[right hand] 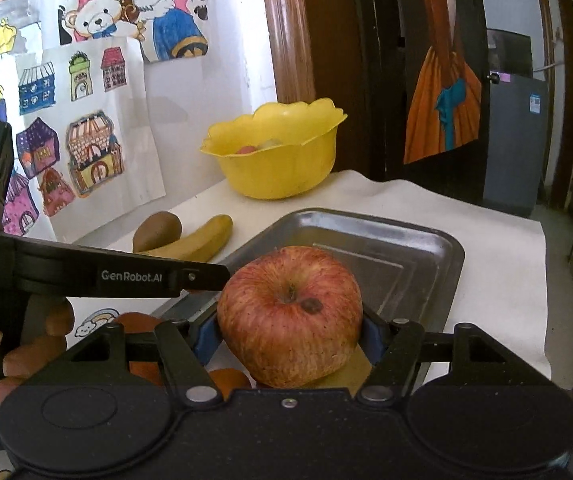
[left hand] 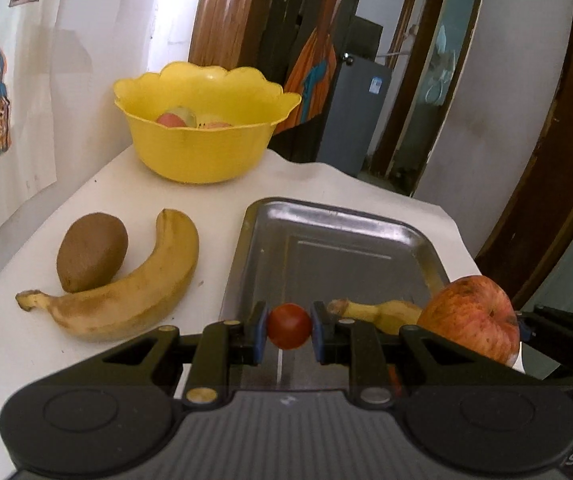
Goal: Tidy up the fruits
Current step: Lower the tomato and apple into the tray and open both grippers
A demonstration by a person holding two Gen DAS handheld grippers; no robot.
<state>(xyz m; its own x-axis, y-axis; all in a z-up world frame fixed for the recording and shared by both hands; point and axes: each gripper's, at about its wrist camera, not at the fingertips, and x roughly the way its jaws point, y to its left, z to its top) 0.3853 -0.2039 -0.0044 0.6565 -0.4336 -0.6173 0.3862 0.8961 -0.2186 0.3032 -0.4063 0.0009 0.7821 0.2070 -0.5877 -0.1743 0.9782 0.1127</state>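
My left gripper (left hand: 289, 330) is shut on a small red cherry tomato (left hand: 289, 331), held above the near end of the metal tray (left hand: 326, 236). My right gripper (right hand: 289, 336) is shut on a red apple (right hand: 290, 316), also over the tray's (right hand: 406, 248) near edge; the same apple (left hand: 472, 316) shows at the right of the left wrist view. A second banana (left hand: 382, 312) lies partly hidden behind the left fingers. On the white cloth to the left lie a banana (left hand: 126, 300) and a kiwi (left hand: 92, 252). A yellow bowl (left hand: 202, 148) holding fruit stands at the back.
A wall with coloured drawings (right hand: 86, 120) borders the table on the left. A dark door (right hand: 438, 80) and wooden frame stand behind the bowl (right hand: 278, 160). A hand (right hand: 26, 344) holds the left gripper's handle. Orange fruit (right hand: 226, 380) lies low beneath the right gripper. The cloth's right edge (right hand: 542, 280) drops off.
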